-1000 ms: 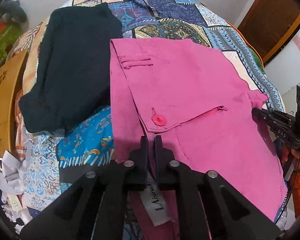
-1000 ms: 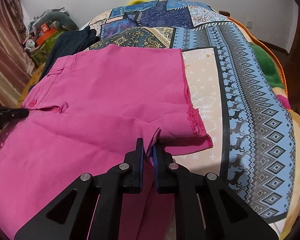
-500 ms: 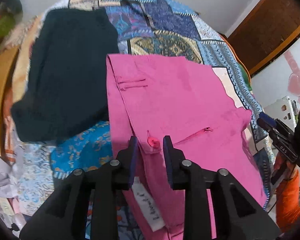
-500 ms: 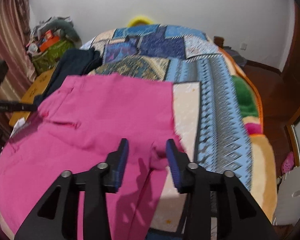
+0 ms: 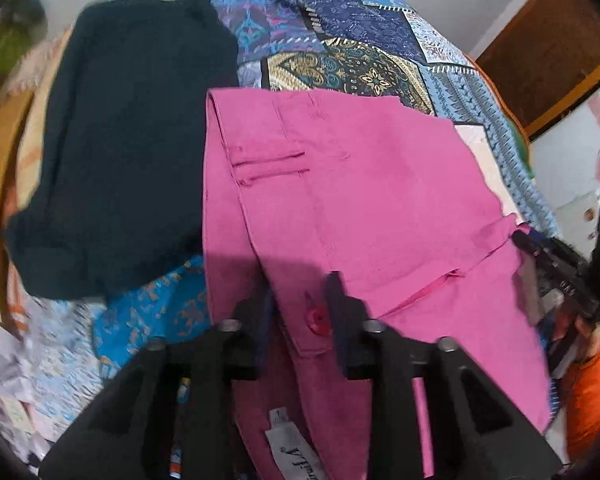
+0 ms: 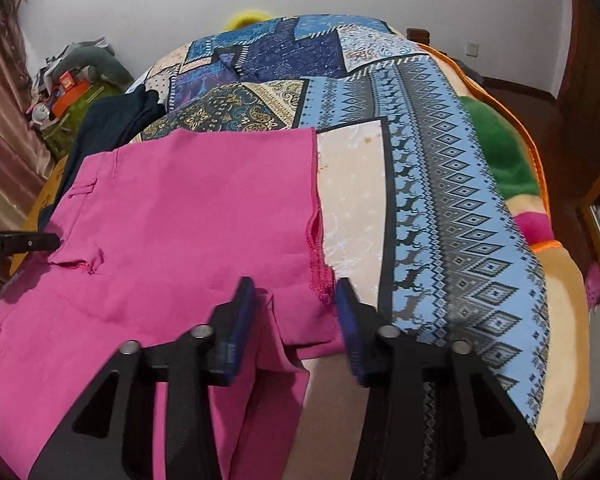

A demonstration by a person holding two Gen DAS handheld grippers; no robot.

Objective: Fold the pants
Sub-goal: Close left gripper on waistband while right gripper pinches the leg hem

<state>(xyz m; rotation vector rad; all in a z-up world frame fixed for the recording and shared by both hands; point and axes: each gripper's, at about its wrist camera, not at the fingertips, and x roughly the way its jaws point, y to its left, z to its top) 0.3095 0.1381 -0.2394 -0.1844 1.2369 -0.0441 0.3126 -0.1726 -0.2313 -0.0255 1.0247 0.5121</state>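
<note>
With both the left gripper (image 5: 296, 312) and right gripper (image 6: 294, 312) closing, still part-open over the pink pants (image 6: 188, 216), either could snatch one fabric layer and skew the fold.

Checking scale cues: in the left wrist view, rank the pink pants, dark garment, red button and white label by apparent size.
1. pink pants
2. dark garment
3. white label, partly cut off and nearer the camera, so unsure
4. red button
</note>
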